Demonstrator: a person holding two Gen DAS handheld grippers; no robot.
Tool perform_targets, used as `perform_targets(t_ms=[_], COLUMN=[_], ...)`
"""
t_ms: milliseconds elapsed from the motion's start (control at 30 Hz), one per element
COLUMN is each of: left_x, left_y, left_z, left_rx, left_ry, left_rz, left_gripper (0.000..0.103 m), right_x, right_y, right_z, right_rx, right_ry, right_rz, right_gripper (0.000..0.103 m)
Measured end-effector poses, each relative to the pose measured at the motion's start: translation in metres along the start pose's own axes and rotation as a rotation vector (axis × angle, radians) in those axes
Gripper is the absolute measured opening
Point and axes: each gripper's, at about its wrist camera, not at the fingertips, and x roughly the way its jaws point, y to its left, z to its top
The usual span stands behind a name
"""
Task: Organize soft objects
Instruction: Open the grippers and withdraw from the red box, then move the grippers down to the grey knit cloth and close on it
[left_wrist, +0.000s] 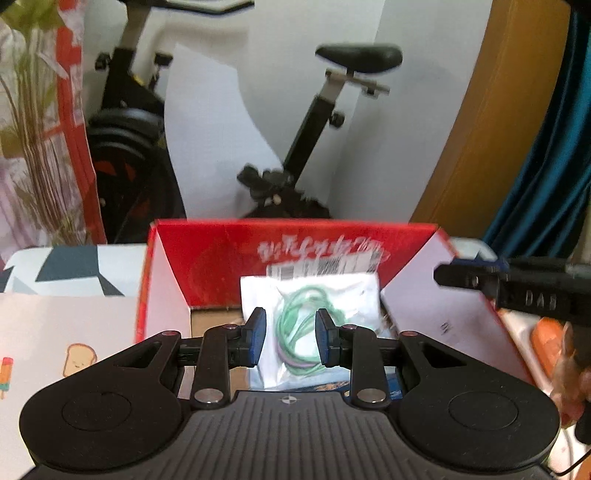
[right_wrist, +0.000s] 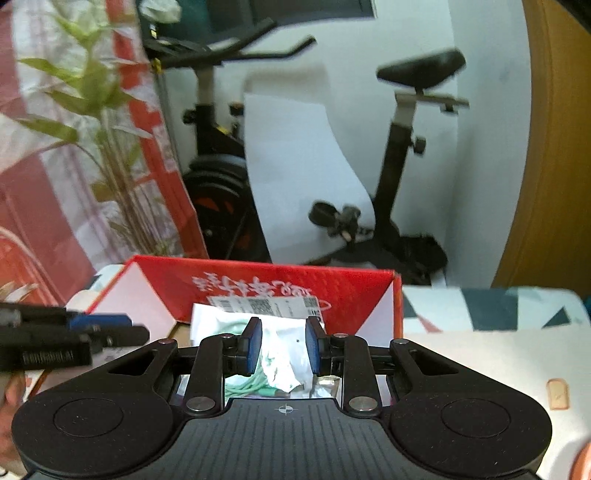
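the plastic bag with a coiled green cord inside lies in the red box, propped against its far wall under a white label. so at least this soft item looks put away. an orange thing at the right edge of the left view, beside the box, may be left to sort, though it is too blurred to name. the left claw hangs above the near side of the box, jaws parted with nothing pressed between the pads; the bag shows through the gap, lower and farther in. the right claw hovers over the same bag, jaws apart and clear of it. the box stands on a bench with a patterned cloth.
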Motion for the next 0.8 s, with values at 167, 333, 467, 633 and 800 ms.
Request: perform_targets(t_ms=[167, 333, 467, 633, 800], left_x=[-0.046, -0.086, -0.108, -0.124, -0.123], left_y=[-0.006, -0.007, -0.006, 0.001, 0.011], left_z=[-0.008, -0.035, -0.062, -0.092, -0.114], left_rx=[0.017, 0.001, -0.012, -0.072, -0.118], left_ry=[-0.072, -0.104, -0.118, -0.118, -0.08], left_rz=[-0.01, -0.012, 0.009, 0.034, 0.049], left_gripper=[0.029, 0.029, 0.031, 0.032, 0.032], right_x=[-0.043, -0.078, -0.099, -0.115, -0.122], right_y=[0.007, 0.011, 0.012, 0.015, 0.019], right_z=[-0.015, -0.041, -0.066, -0.093, -0.113], right_rx=[-0.013, -0.012, 0.002, 0.001, -0.014], right_ry=[-0.063, -0.109, -0.123, -0.13, -0.13], right_rz=[0.039, 0.072, 0.095, 0.101, 0.099], right_gripper=[0.025, 0.025, 0.025, 0.025, 0.025])
